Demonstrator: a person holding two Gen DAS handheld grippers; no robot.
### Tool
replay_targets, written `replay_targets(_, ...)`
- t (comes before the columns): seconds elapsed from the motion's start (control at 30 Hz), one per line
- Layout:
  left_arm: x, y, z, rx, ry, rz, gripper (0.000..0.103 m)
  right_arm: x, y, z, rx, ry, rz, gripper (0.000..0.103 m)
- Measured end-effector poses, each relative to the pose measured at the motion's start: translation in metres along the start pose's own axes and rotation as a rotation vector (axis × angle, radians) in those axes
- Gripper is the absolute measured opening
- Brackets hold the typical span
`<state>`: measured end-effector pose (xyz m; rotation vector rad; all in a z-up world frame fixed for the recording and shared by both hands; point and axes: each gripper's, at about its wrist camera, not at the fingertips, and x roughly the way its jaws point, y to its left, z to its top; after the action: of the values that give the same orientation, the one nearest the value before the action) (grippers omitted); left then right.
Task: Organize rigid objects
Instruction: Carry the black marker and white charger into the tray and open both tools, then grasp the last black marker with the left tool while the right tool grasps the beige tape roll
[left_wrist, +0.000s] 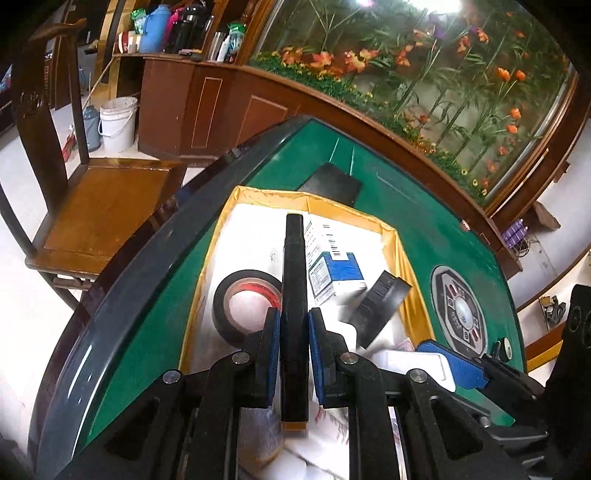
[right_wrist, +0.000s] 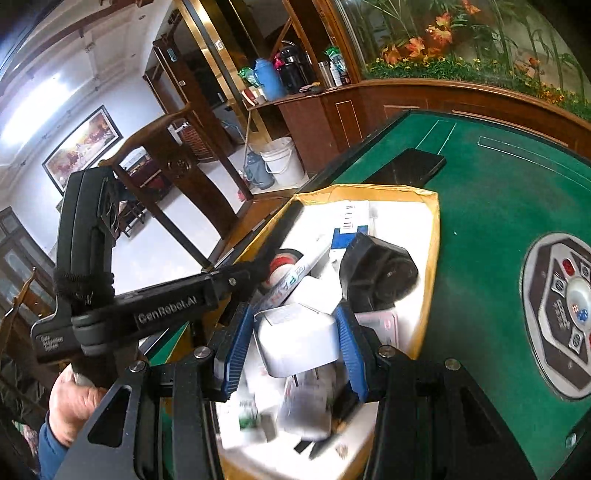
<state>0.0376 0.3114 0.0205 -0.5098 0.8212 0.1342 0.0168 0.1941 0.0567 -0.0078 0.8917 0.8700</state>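
Observation:
My left gripper (left_wrist: 294, 325) is shut on a long black marker (left_wrist: 294, 266) that points away over a yellow-walled box (left_wrist: 399, 236) lined white. In the box lie a roll of black tape (left_wrist: 236, 295), a blue-and-white carton (left_wrist: 334, 269) and a black ribbed piece (left_wrist: 380, 302). My right gripper (right_wrist: 295, 343) is shut on a white plug adapter (right_wrist: 299, 341) whose metal prongs point down, held over the same box (right_wrist: 430, 258). Below it sit a black lens-like object (right_wrist: 376, 273), a white marker pen (right_wrist: 295, 273) and blurred small items. The left gripper's body (right_wrist: 147, 310) crosses the right wrist view.
The box stands on a green felt game table (left_wrist: 436, 229) with a dark rim. A black phone (left_wrist: 330, 183) lies beyond the box. A round control panel (left_wrist: 460, 310) sits in the table's middle. A wooden chair (left_wrist: 96, 206) stands to the left, a white bucket (left_wrist: 117, 122) behind.

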Motion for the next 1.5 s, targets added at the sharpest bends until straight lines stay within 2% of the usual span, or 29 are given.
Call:
replay_targets(0.27, 0.008, 0.004, 0.001, -0.010, 0.008, 0.004, 0.015, 0.029, 0.006, 0.003, -0.032, 0.040, -0.044, 0.046)
replay_targets(0.53, 0.000, 0.008, 0.002, -0.023, 0.011, -0.005, 0.015, 0.029, 0.016, -0.002, -0.092, 0.055, -0.004, 0.047)
replay_targets(0.67, -0.007, 0.010, 0.001, -0.034, 0.008, -0.006, 0.015, 0.021, 0.017, -0.007, -0.096, 0.049, 0.005, 0.052)
replay_targets(1.0, -0.024, 0.004, -0.012, -0.026, -0.003, -0.024, 0.018, -0.022, 0.008, -0.022, -0.070, 0.026, 0.090, 0.053)
replay_targets(1.23, -0.032, -0.011, -0.014, 0.003, -0.011, -0.020, 0.023, -0.065, -0.030, -0.038, 0.020, -0.010, 0.102, 0.053)
replay_targets(1.4, -0.041, -0.034, -0.017, 0.051, -0.016, -0.035, 0.023, -0.110, -0.075, -0.048, 0.085, -0.081, 0.060, 0.053)
replay_targets(1.5, -0.047, -0.064, -0.022, 0.112, -0.022, -0.057, 0.023, -0.138, -0.108, -0.053, 0.150, -0.137, 0.011, 0.053)
